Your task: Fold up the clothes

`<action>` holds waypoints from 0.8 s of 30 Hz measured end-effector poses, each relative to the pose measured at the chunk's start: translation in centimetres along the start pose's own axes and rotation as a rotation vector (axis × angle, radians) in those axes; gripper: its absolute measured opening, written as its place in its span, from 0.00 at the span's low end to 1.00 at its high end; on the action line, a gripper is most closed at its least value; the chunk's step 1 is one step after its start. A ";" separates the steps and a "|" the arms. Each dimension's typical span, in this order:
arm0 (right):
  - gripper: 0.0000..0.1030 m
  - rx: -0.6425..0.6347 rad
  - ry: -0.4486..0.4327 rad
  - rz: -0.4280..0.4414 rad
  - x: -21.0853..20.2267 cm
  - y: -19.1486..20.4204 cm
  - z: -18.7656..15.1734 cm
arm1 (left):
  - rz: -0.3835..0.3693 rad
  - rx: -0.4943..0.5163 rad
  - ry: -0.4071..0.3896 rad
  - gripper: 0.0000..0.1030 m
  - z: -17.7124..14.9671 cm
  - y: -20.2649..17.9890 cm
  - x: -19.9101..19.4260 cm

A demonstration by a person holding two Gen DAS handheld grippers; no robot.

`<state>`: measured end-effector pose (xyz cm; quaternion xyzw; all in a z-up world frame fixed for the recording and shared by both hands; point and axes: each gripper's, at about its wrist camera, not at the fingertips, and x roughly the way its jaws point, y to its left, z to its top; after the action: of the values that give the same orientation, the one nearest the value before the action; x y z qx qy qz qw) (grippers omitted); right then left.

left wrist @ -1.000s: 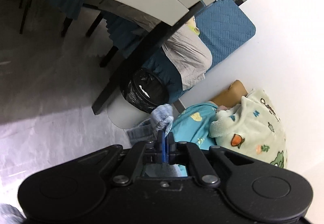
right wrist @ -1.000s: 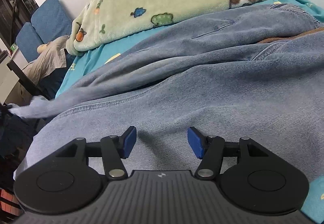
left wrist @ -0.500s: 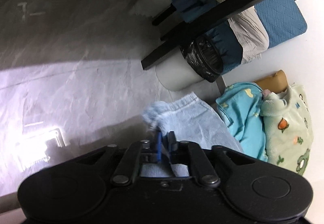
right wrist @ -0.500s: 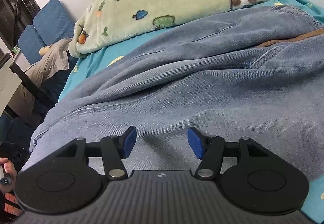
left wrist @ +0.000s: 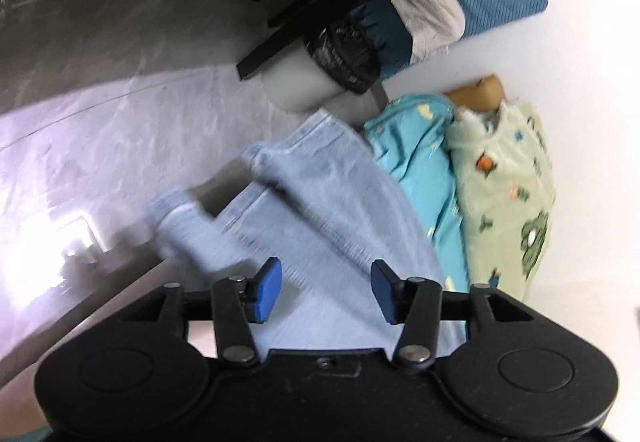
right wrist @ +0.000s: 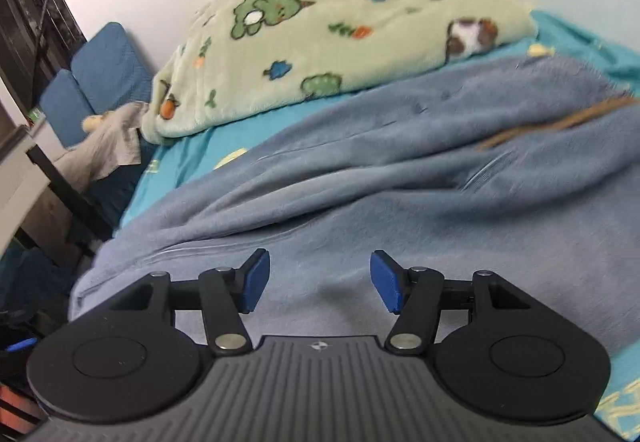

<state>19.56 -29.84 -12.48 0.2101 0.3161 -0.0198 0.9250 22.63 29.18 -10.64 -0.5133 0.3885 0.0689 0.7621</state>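
while the pale blue denim jeans (left wrist: 320,202) lie spread along the near side of the bed, on top of the turquoise printed bedsheet (left wrist: 416,158), the left gripper (left wrist: 326,292) hangs over them with its two blue-padded fingers (left wrist: 266,288) standing well apart and nothing between them. in the left wrist view the leg ends of the jeans reach past the bed edge over the grey floor (left wrist: 100,146), blurred. beside the jeans, toward the white wall, lies the pale green fleece blanket with dinosaur prints (left wrist: 508,182). a white bin with a black liner (left wrist: 328,70) stands on the floor just beyond the foot of the bed.

in the right wrist view the right gripper (right wrist: 318,284) is low over the jeans (right wrist: 400,202), its blue pads (right wrist: 254,280) also spread wide and gripping nothing; whether they touch the cloth cannot be told. the fleece blanket (right wrist: 340,42) sits behind the jeans, on the bedsheet (right wrist: 192,154), and blue cushions (right wrist: 104,74) lean at the far left.
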 end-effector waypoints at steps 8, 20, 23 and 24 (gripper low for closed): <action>0.58 -0.030 -0.009 -0.059 -4.5 -1.6 1.5 | -0.013 -0.054 0.080 0.51 -1.0 2.2 -1.2; 0.65 0.450 -0.160 -0.188 -16.2 -18.9 3.9 | -0.060 -0.159 0.124 0.59 -0.6 5.4 1.9; 0.68 0.576 -0.136 -0.194 -15.5 -23.0 2.2 | -0.073 -0.144 0.119 0.57 -0.5 5.4 3.1; 0.68 0.623 -0.118 -0.189 -14.8 -24.1 1.6 | -0.077 -0.139 0.118 0.55 -0.4 5.4 3.5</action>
<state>4.59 -53.84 -11.62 0.4511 0.2588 -0.2132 0.8271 22.08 30.28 -16.91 -0.5827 0.4070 0.0361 0.7025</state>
